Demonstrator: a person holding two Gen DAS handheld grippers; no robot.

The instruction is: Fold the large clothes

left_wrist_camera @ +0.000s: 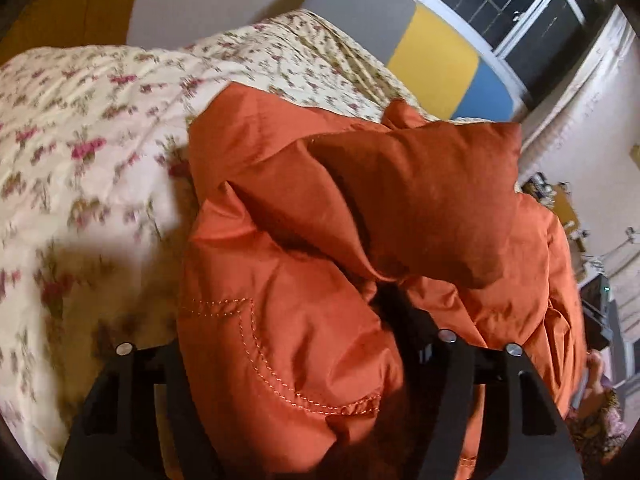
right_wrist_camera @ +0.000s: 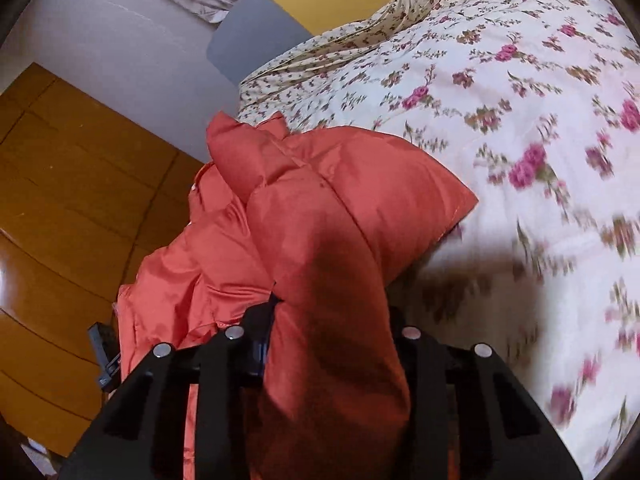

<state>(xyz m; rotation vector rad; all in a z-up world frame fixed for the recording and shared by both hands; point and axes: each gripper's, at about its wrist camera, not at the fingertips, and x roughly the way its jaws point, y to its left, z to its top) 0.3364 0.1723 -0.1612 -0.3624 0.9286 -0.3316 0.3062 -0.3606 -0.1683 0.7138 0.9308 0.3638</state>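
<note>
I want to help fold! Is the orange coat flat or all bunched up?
Bunched up. The orange coat lies in puffy heaps on the flowery bedspread.

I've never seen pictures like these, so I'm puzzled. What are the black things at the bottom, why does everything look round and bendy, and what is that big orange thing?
The black things are grabbers, like big tweezers with two fingers. A person holds one in each hand. Each grabber carries a small camera that looks forward along its fingers, so you get two pictures: one from the left gripper and one from the right gripper. The lens sees very wide, and that bends the edges round.

The big orange thing is a puffy orange jacket, bunched up on a bed with a flowery bedspread. Part of the jacket hangs over the bed's edge above a wooden floor.

Each grabber has a thick fold of the jacket squeezed between its fingers, so the person seems to be holding it in two places, ready to fold it.
</note>
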